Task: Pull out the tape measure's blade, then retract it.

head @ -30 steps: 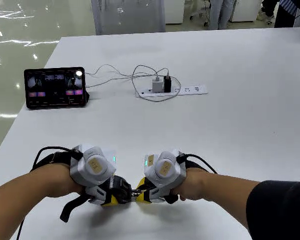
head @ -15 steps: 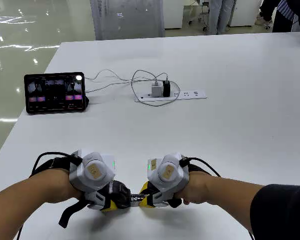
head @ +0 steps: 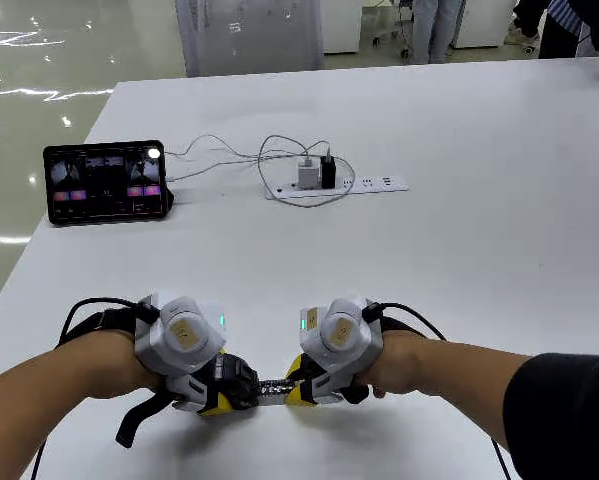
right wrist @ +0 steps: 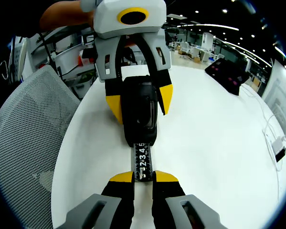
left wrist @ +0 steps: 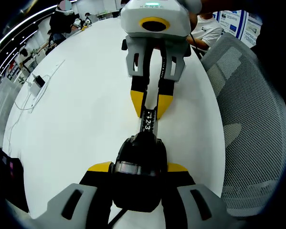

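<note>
Tape measure held between the two grippers, a short length of blade out.

The left gripper (left wrist: 139, 168) is clenched on the black tape measure case (left wrist: 139, 183), which sits between its yellow fingertips. A short stretch of numbered blade (right wrist: 143, 161) runs from the case straight to the right gripper (right wrist: 143, 178), whose fingers are pinched tight on the blade's end, low over the white table (head: 459, 200).

The blade (right wrist: 142, 157) tip hides between jaws of the right gripper (right wrist: 143, 179).
</note>
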Demonstrator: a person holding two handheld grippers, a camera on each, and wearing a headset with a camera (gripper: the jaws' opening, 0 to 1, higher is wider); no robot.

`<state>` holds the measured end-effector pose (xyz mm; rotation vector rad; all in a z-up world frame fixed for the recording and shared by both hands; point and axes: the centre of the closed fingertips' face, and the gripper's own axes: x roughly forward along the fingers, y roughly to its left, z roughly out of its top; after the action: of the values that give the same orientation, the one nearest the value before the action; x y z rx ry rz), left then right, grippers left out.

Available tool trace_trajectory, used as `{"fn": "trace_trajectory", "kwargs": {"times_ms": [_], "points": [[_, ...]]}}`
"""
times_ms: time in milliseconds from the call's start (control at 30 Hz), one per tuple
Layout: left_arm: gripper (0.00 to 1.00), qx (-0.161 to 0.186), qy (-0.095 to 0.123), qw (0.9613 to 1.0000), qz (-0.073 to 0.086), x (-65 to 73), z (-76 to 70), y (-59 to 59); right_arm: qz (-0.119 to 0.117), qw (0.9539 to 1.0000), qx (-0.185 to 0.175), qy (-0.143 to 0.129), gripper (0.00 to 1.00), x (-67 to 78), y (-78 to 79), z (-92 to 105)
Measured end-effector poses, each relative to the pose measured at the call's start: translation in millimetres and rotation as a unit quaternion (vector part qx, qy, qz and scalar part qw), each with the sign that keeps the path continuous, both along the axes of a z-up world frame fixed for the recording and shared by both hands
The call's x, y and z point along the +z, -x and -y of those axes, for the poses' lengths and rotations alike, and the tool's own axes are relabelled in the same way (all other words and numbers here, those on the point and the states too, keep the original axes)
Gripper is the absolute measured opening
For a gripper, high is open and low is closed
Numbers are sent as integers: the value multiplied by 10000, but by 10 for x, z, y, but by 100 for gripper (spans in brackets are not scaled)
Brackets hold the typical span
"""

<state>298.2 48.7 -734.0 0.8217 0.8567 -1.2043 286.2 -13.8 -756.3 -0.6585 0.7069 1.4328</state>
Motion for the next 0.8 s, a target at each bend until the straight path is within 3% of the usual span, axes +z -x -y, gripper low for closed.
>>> {"fn": "trace_trajectory", "kwargs": {"times_ms": [800], "points": [[35, 35, 16, 10000, 20, -7, 2, 4, -32, 9999, -55, 135, 10, -12, -5, 241]]}}
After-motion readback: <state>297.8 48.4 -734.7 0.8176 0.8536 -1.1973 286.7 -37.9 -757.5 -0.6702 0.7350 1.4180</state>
